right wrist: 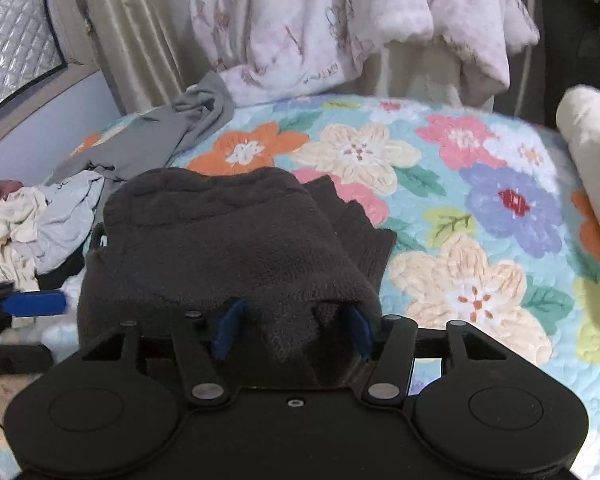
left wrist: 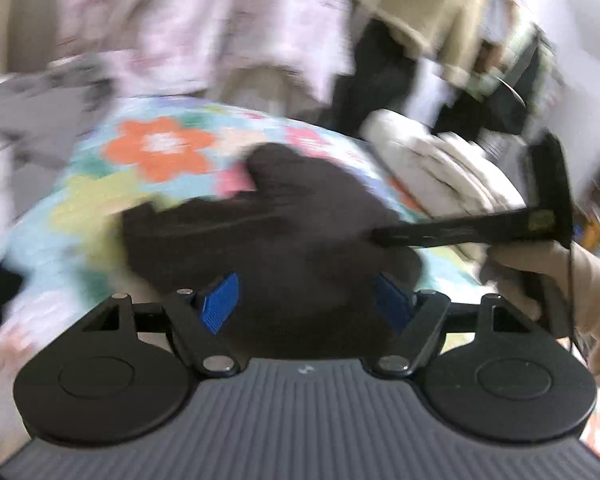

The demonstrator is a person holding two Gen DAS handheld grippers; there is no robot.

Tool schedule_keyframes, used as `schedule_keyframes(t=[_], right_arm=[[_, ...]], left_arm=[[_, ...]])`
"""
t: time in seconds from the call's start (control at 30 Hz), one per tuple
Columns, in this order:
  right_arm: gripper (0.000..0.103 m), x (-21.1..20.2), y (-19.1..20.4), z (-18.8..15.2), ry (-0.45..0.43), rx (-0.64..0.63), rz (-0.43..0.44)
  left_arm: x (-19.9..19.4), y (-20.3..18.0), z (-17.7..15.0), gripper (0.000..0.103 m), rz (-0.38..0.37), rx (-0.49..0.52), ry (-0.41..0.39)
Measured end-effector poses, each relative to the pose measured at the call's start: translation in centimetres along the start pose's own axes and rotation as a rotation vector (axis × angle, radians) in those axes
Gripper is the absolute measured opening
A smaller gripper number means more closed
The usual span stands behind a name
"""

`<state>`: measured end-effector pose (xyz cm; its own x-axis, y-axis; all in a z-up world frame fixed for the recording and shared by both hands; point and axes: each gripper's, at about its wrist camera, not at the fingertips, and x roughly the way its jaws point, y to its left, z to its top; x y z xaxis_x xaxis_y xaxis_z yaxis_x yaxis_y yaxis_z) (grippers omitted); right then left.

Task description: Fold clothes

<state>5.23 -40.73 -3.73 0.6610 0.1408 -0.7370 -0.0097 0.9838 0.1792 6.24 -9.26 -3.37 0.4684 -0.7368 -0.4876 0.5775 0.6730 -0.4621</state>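
Note:
A dark brown knitted garment (right wrist: 228, 236) lies bunched on the flowered quilt (right wrist: 480, 208). My right gripper (right wrist: 294, 330) has its blue pads (right wrist: 226, 332) spread wide with a fold of the garment between them, not pinched. In the blurred left wrist view the same garment (left wrist: 268, 220) lies in front of my left gripper (left wrist: 308, 300), whose blue pads (left wrist: 220, 300) stand wide apart over the cloth. The right gripper (left wrist: 460, 230) shows there, reaching in from the right in a gloved hand.
A heap of grey and cream clothes (right wrist: 40, 220) lies left of the garment. A grey garment (right wrist: 172, 132) lies at the quilt's far left. Pink-white bedding (right wrist: 320, 24) hangs behind. A cream folded blanket (right wrist: 592, 152) sits at the right.

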Motion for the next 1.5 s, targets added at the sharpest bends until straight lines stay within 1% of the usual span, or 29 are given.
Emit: schedule_keyframes(t=[0.03,0.1,0.2,0.27,0.3,0.33,0.4,0.43,0.5,0.57,0.63,0.7,0.77,0.8,0.87,0.9,0.97,1.0,1.03,1.07,1.13,1.17,1.23,1.3,1.33,1.43,1.5], right_arm=[[0.064,0.0,-0.6,0.1,0.007,0.019,0.017],[0.066,0.1,-1.7,-0.1,0.004,0.07,0.064],[0.067,-0.3,-3.3,-0.9,-0.023,0.156,0.146],[0.067,-0.9,-3.5,-1.4,-0.059,0.163,0.172],[0.067,-1.1,-3.4,-1.7,-0.064,0.154,0.179],[0.067,-1.3,-3.4,-1.9,-0.068,0.146,0.184],[0.068,-1.3,-3.4,-2.1,-0.073,0.146,0.188],[0.068,-1.2,-3.6,-2.2,-0.073,0.156,0.196],[0.069,-0.8,-4.3,-2.4,-0.07,0.193,0.232],[0.069,-0.3,-5.2,-2.6,-0.072,0.225,0.276],[0.068,-0.7,-5.7,-2.6,-0.09,0.251,0.304],[0.068,-1.8,-5.8,-2.3,-0.131,0.247,0.316],[0.068,-2.5,-5.6,-1.9,-0.145,0.23,0.31],[0.07,-2.5,-5.3,-1.7,-0.129,0.21,0.284],[0.072,-2.5,-4.6,-1.3,-0.106,0.171,0.206],[0.072,-2.5,-4.3,-1.2,-0.102,0.161,0.205],[0.08,-2.4,-3.9,-0.9,-0.082,0.149,0.186],[0.089,-2.1,-3.8,-0.8,-0.073,0.139,0.168],[0.094,-1.7,-4.0,-0.8,-0.063,0.129,0.153],[0.095,-1.0,-4.6,-1.0,-0.044,0.145,0.166],[0.101,0.7,-6.5,-1.5,0.0,0.236,0.243],[0.102,1.7,-7.7,-1.9,0.013,0.298,0.297],[0.102,4.1,-9.7,-2.8,0.049,0.414,0.419],[0.102,6.6,-10.9,-3.9,0.094,0.532,0.559],[0.103,7.4,-11.2,-4.3,0.106,0.568,0.606],[0.103,8.5,-10.9,-4.5,0.103,0.584,0.647],[0.103,9.2,-10.6,-4.6,0.106,0.588,0.666]], left_arm=[[-0.5,1.5,-0.4,0.075,-0.006,-0.06,-0.008],[0.4,4.6,-1.3,0.075,-0.081,-0.204,0.017],[2.2,6.8,-2.6,0.072,-0.098,-0.307,0.03],[2.5,6.8,-2.8,0.072,-0.155,-0.331,0.005],[2.7,6.9,-2.7,0.072,-0.211,-0.368,-0.003],[2.8,6.8,-2.6,0.076,-0.245,-0.389,-0.017],[3.3,6.4,-2.4,0.081,-0.254,-0.395,-0.039],[3.9,6.2,-2.4,0.085,-0.252,-0.389,-0.035],[5.2,6.2,-2.6,0.088,-0.232,-0.4,-0.018],[6.3,6.5,-2.7,0.088,-0.197,-0.426,0.005],[6.5,6.5,-2.6,0.088,-0.195,-0.426,0.001],[6.4,6.4,-2.4,0.088,-0.19,-0.42,0.005],[6.4,6.4,-2.2,0.088,-0.188,-0.417,0.012],[6.4,6.3,-2.1,0.088,-0.187,-0.413,0.016],[6.2,6.0,-2.0,0.088,-0.177,-0.377,0.033],[6.2,5.9,-1.9,0.089,-0.175,-0.364,0.038],[6.2,5.9,-1.8,0.089,-0.172,-0.365,0.044],[6.2,5.9,-1.8,0.089,-0.174,-0.365,0.045],[6.2,6.0,-1.8,0.089,-0.178,-0.364,0.046],[6.2,6.1,-1.9,0.089,-0.181,-0.363,0.046],[6.3,6.3,-1.9,0.089,-0.185,-0.368,0.047],[6.3,6.4,-2.0,0.089,-0.188,-0.374,0.046],[6.5,6.7,-2.1,0.09,-0.194,-0.388,0.045],[6.7,7.1,-2.3,0.092,-0.201,-0.405,0.046],[6.9,7.4,-2.4,0.095,-0.205,-0.413,0.045],[7.9,8.2,-3.0,0.103,-0.216,-0.458,0.047],[8.4,8.8,-3.3,0.103,-0.226,-0.493,0.034]])
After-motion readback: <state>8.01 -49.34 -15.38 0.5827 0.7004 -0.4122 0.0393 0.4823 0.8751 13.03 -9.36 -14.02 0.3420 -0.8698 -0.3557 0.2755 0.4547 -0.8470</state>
